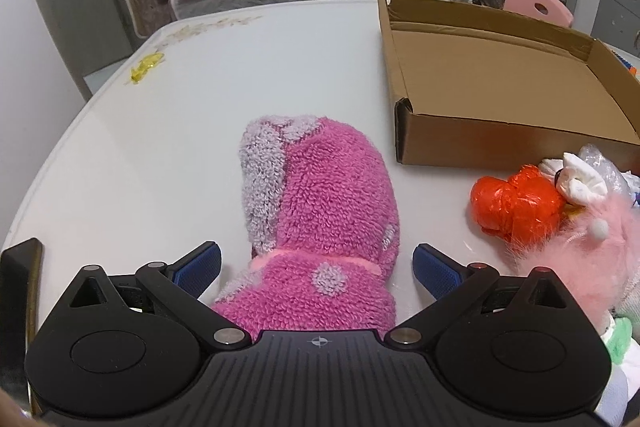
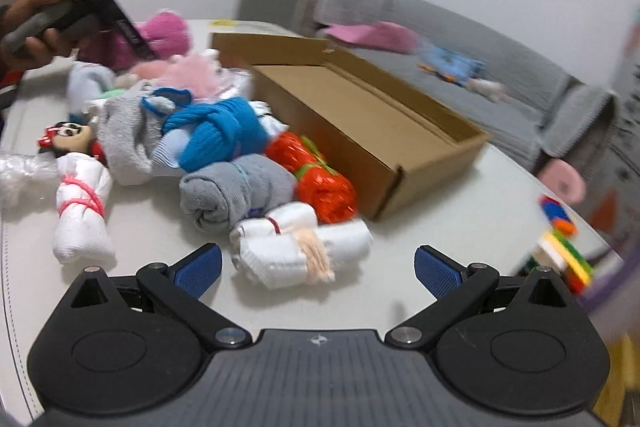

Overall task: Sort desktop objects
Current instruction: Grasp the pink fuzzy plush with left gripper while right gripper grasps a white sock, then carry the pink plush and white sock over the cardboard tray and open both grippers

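Left claw (image 1: 316, 269) jaws spread wide, straddling the fuzzy pink knitted sock bundle with lilac dots (image 1: 320, 211), whose long axis runs straight ahead toward the surface's far edge; pads not touching it. Right claw (image 2: 318, 269) also spread, empty (white rolled sock bundle (image 2: 300, 251) just ahead). Shallow brown cardboard box (image 1: 516, 137) near the far-right edge is empty.

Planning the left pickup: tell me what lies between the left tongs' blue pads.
In the left wrist view, the fuzzy pink sock bundle lies between the open left tongs, with neither pad touching it. Only bare white table flanks it.
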Action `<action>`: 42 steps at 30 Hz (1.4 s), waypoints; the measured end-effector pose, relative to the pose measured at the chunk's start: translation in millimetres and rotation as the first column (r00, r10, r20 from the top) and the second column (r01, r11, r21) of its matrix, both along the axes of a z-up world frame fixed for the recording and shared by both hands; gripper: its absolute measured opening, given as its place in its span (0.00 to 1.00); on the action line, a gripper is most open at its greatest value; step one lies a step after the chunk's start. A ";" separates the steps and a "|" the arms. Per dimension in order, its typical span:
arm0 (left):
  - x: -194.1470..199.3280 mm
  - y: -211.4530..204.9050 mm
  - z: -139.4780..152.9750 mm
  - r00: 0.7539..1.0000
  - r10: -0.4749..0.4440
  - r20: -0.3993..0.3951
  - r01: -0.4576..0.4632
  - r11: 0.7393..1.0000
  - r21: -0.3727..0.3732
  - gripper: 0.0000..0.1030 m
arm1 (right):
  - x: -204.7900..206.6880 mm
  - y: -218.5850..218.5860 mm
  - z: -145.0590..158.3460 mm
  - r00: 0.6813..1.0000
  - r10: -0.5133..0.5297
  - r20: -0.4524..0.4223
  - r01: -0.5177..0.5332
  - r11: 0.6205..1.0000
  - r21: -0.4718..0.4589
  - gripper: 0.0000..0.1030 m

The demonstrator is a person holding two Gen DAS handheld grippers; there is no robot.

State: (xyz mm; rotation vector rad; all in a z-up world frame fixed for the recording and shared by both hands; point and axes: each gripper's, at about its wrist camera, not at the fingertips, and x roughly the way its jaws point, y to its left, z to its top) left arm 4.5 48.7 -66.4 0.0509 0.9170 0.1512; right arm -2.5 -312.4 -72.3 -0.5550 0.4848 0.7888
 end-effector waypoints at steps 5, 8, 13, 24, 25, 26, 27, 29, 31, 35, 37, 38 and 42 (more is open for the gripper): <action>0.0 6.2 -1.9 1.000 -0.004 0.000 0.004 0.999 -0.034 1.00 | 13.8 11.5 0.7 0.993 0.105 -0.054 -0.104 0.994 0.021 0.99; 0.2 9.7 -2.8 1.000 0.003 -0.004 -0.004 0.998 -0.058 1.00 | 12.6 -6.2 -0.8 0.978 0.165 -0.125 -0.159 0.986 0.055 0.99; -0.5 8.0 -2.8 1.000 0.003 -0.001 -0.004 0.999 -0.051 1.00 | 26.2 -10.0 -0.6 0.958 0.211 -0.195 -0.200 0.977 0.076 0.99; -6.3 0.2 2.3 0.998 -0.048 0.043 0.051 0.997 -0.060 0.66 | 30.1 -18.9 0.2 0.934 0.245 -0.261 -0.219 0.968 0.123 0.74; -6.8 -0.8 2.6 0.997 -0.055 0.045 0.058 0.997 -0.059 0.66 | 30.8 -19.3 0.5 0.934 0.244 -0.261 -0.218 0.968 0.125 0.71; -7.2 -1.9 2.5 0.997 -0.056 0.046 0.059 0.997 -0.054 0.66 | 30.8 -20.4 0.8 0.935 0.240 -0.262 -0.214 0.969 0.126 0.71; -7.5 -2.7 2.4 0.997 -0.056 0.048 0.059 0.997 -0.051 0.66 | 30.2 -20.8 1.1 0.935 0.238 -0.262 -0.211 0.969 0.127 0.71; -8.4 -4.1 2.4 0.997 -0.060 0.050 0.062 0.997 -0.046 0.64 | 29.4 -21.8 0.8 0.936 0.234 -0.262 -0.206 0.970 0.131 0.70; -9.5 -4.3 2.8 0.997 -0.059 0.052 0.061 0.997 -0.042 0.63 | 27.8 -22.1 0.9 0.939 0.227 -0.260 -0.198 0.971 0.135 0.70; -12.3 -8.5 3.7 0.997 -0.059 0.053 0.059 0.998 -0.014 0.62 | 22.5 -25.4 2.1 0.947 0.199 -0.252 -0.164 0.975 0.153 0.68; -13.7 -9.8 5.3 0.996 -0.062 0.060 0.062 0.998 -0.003 0.62 | 19.7 -30.6 4.1 0.950 0.183 -0.252 -0.138 0.973 0.185 0.67; -14.7 -9.4 6.7 0.996 -0.061 0.066 0.061 0.998 -0.001 0.62 | 17.9 -32.6 5.1 0.952 0.176 -0.251 -0.127 0.972 0.200 0.67; -19.6 -3.0 15.5 0.995 -0.045 0.092 0.048 0.998 -0.032 0.62 | 8.1 -41.4 12.8 0.961 0.144 -0.236 -0.089 0.969 0.230 0.67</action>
